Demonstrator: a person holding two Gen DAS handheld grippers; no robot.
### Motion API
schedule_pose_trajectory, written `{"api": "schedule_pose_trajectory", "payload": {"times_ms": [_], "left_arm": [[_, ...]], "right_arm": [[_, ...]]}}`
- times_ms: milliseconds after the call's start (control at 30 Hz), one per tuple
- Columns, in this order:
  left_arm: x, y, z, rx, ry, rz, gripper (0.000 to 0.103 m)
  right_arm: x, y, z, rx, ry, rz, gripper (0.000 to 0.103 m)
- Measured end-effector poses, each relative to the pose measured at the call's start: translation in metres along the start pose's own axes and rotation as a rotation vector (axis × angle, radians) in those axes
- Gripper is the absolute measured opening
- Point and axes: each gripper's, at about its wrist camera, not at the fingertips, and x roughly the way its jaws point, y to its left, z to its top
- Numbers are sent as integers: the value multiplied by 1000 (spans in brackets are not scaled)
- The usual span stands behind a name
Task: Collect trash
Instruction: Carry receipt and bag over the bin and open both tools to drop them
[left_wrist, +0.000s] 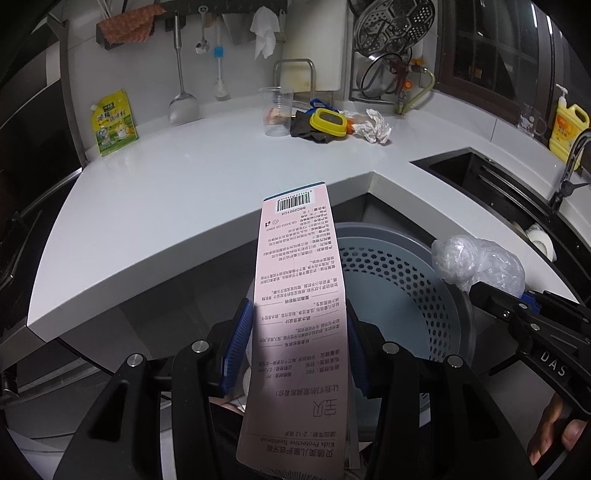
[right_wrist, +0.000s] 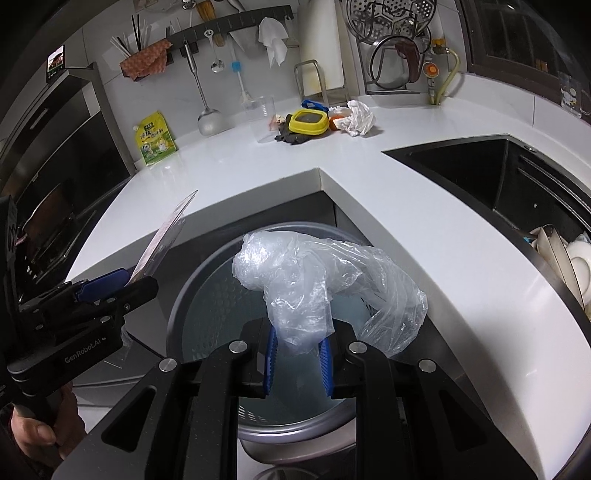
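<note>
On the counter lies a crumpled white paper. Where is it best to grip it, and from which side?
Grip the crumpled paper at its raised top folds, coming from above and from the front. The yellow lid crowds its left, the wall stands close behind, and the folds probably give the pads something to pinch.

Both wrist views look steeply down, close above the shared bin (left_wrist: 424, 280) and countertop (right_wrist: 424, 192).

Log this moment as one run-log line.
left gripper: shut on toothbrush package | right gripper: shut on plastic bag | both over bin
</note>
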Motion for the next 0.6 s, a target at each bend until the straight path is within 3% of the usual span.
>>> {"api": "schedule_pose_trajectory", "payload": {"times_ms": [600], "left_arm": [[17, 1, -16, 5, 69, -16, 47]], "right_arm": [[24, -1, -11, 12, 82, 17, 19]]}}
